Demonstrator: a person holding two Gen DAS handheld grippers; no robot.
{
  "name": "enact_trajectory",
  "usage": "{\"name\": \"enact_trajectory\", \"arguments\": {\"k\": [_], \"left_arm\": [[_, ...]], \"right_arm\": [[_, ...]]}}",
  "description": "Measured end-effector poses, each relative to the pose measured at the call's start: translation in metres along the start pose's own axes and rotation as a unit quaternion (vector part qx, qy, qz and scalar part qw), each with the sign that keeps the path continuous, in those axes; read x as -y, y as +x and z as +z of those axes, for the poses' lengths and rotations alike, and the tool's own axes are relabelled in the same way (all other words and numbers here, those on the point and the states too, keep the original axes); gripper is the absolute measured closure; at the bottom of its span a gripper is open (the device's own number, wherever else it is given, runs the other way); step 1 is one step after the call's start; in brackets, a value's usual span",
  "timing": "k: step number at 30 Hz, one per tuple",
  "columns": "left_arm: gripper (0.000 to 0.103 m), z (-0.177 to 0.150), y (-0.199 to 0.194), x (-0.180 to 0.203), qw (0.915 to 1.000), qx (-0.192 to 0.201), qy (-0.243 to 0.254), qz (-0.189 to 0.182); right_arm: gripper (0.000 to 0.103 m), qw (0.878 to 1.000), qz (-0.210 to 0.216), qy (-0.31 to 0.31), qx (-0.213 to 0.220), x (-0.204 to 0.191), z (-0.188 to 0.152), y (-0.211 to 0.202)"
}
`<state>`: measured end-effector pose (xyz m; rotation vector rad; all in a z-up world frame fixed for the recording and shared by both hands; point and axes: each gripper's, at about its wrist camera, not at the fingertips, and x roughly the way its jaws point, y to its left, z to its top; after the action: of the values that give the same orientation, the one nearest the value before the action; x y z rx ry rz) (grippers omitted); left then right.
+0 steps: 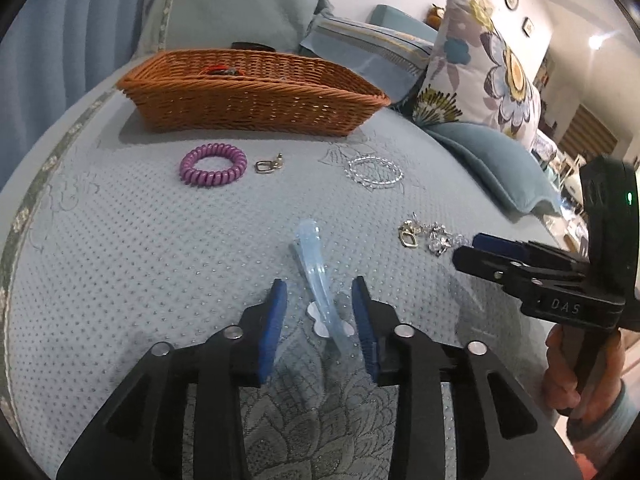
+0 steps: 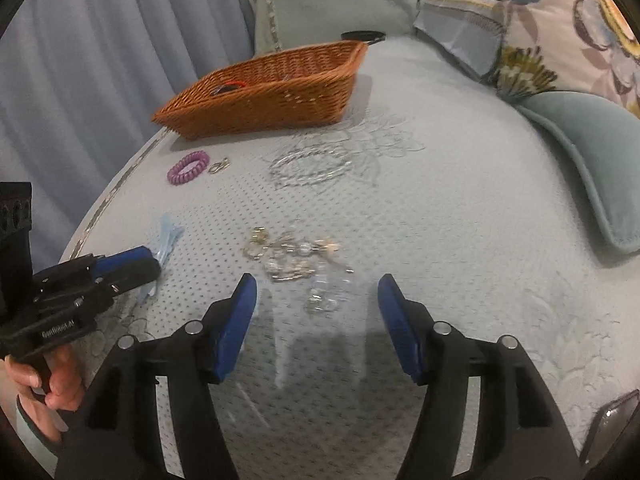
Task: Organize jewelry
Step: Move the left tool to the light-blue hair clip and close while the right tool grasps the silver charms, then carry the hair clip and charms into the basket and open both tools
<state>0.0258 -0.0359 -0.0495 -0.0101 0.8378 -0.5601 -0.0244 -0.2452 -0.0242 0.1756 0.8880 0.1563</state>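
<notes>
A clear blue hair clip [image 1: 318,280] lies on the bed, its near end between the blue pads of my open left gripper [image 1: 320,292]. My right gripper [image 2: 316,292] is open just short of a tangle of silver and gold chain jewelry [image 2: 292,256], which also shows in the left wrist view [image 1: 430,236]. A purple spiral hair tie [image 1: 213,164], a small gold clasp [image 1: 269,165] and a clear bead bracelet [image 1: 374,174] lie further back. A brown wicker basket [image 1: 256,98] stands behind them with red and dark items inside.
The bed is covered by a pale blue quilted spread [image 1: 120,260]. A teal cushion [image 2: 592,160] and a floral pillow [image 1: 480,68] sit on the right. Blue curtains [image 2: 100,60] hang beyond the left edge. A dark object [image 2: 612,428] lies at the near right.
</notes>
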Motion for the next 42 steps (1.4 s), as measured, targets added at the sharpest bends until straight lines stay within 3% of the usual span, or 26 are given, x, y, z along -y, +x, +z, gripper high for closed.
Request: {"name": "enact_trajectory", "arguments": {"k": [2, 7, 8, 10, 12, 14, 16, 25, 35, 42], "left_arm": [[0.053, 0.001, 0.002, 0.006, 0.9999, 0.004, 0.007, 0.014], [0.052, 0.005, 0.009, 0.016, 0.9986, 0.002, 0.013, 0.052], [0.053, 0.005, 0.01, 0.017, 0.9984, 0.001, 0.015, 0.055], [0.055, 0.004, 0.011, 0.018, 0.9976, 0.001, 0.02, 0.066], [0.067, 0.004, 0.012, 0.021, 0.9962, 0.002, 0.029, 0.082], [0.09, 0.003, 0.012, 0.022, 0.9957, 0.003, 0.035, 0.086], [0.092, 0.003, 0.01, 0.02, 0.9968, 0.007, 0.032, 0.073], [0.092, 0.0, 0.002, 0.018, 0.9981, 0.021, 0.028, 0.051], [0.092, 0.005, -0.029, 0.023, 0.9964, 0.079, 0.027, 0.015], [0.092, 0.022, -0.053, 0.024, 0.9933, 0.114, 0.013, 0.014]], "right_arm": [[0.043, 1.0, -0.021, -0.014, -0.002, -0.008, 0.003, 0.006], [0.046, 0.997, -0.064, -0.04, -0.006, -0.02, 0.005, 0.015], [0.049, 0.997, -0.07, -0.045, -0.005, -0.022, 0.004, 0.015], [0.068, 0.996, -0.07, -0.055, 0.0, -0.024, 0.002, 0.013], [0.082, 0.996, -0.068, -0.063, 0.003, -0.027, -0.001, 0.011], [0.085, 0.996, -0.06, -0.071, 0.009, -0.029, -0.003, 0.008], [0.096, 0.996, -0.051, -0.077, 0.017, -0.031, -0.004, 0.003], [0.096, 0.997, -0.027, -0.053, 0.039, -0.026, 0.0, -0.012], [0.096, 0.996, 0.014, -0.036, 0.086, -0.024, 0.018, -0.041], [0.096, 0.99, 0.025, -0.048, 0.133, -0.036, 0.045, -0.068]]}}
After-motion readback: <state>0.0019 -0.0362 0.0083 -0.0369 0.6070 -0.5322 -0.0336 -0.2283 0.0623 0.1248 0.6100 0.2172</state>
